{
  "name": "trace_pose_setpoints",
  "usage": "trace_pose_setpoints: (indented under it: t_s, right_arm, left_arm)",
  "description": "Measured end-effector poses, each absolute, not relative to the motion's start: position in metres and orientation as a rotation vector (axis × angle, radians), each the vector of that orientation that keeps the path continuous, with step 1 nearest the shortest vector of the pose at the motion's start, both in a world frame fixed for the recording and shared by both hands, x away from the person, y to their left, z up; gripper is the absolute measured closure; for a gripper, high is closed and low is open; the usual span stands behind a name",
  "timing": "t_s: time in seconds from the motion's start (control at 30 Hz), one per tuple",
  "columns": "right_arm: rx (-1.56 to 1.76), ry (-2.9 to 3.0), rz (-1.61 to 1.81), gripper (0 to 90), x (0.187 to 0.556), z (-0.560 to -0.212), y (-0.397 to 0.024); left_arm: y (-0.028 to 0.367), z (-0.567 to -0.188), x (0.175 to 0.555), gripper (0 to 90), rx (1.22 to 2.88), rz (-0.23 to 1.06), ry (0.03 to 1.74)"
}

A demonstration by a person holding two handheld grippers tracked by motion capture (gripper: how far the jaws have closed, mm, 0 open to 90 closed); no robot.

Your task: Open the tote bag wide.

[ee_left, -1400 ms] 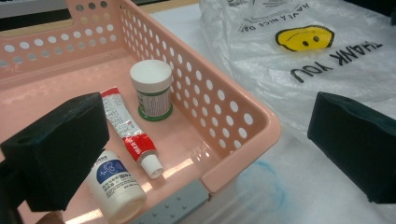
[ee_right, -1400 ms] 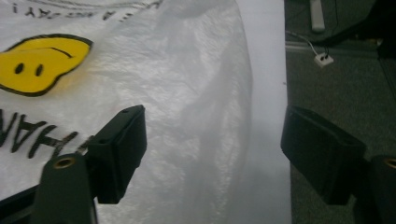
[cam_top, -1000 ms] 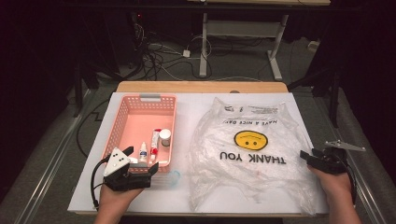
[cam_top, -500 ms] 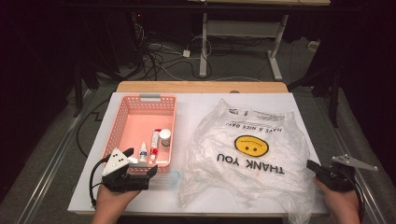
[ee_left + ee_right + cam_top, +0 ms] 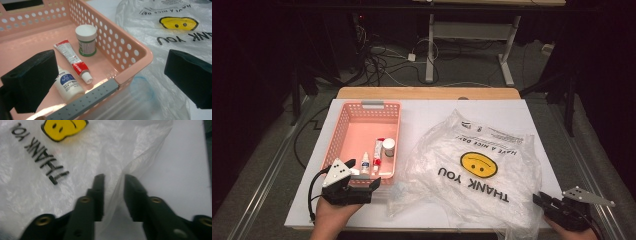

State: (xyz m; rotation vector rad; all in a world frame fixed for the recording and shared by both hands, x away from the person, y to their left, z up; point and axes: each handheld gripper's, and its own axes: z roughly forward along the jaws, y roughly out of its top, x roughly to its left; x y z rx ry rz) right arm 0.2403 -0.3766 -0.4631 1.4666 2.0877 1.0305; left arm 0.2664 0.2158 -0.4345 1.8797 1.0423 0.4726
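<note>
between the part-open jaws of the right hand-held gripper [image 5: 113, 192], plastic bag [image 5: 477, 175] edge, print upside down

A white table [image 5: 432, 112] is carrying a pink basket [image 5: 343, 131] on its left side and a crumpled clear plastic bag [image 5: 492, 150], printed with a yellow smiley, spreading across its right and near parts.
</note>
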Motion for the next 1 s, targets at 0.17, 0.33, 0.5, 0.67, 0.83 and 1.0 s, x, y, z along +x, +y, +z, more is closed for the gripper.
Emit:
trace_pose_setpoints:
  t_s: [0.17, 0.33, 0.5, 0.67, 0.83, 1.0]
  right_arm:
    - [1.399, 2.004, 1.098, 54.8, 0.242, -0.444, -0.380]
    - [1.349, 1.980, 1.112, 46.6, 0.284, -0.428, -0.380]
    - [1.394, 1.963, 1.084, 42.3, 0.336, -0.429, -0.386]
    - [1.517, 1.943, 1.075, 37.9, 0.402, -0.443, -0.399]
    - [1.577, 1.984, 1.064, 27.2, 0.432, -0.457, -0.400]
    - [1.574, 2.082, 1.015, 21.7, 0.450, -0.470, -0.391]
  left_arm:
    - [0.216, -0.434, 0.265, 0.0, 1.871, 0.482, 1.048]
    - [0.214, -0.433, 0.264, 0.0, 1.862, 0.464, 1.040]
    - [0.210, -0.433, 0.264, 0.0, 1.850, 0.456, 1.022]
    - [0.207, -0.432, 0.265, 0.0, 1.876, 0.459, 1.025]
    - [0.207, -0.433, 0.266, 0.0, 1.877, 0.480, 1.028]
    - [0.208, -0.435, 0.267, 0.0, 1.868, 0.462, 1.034]
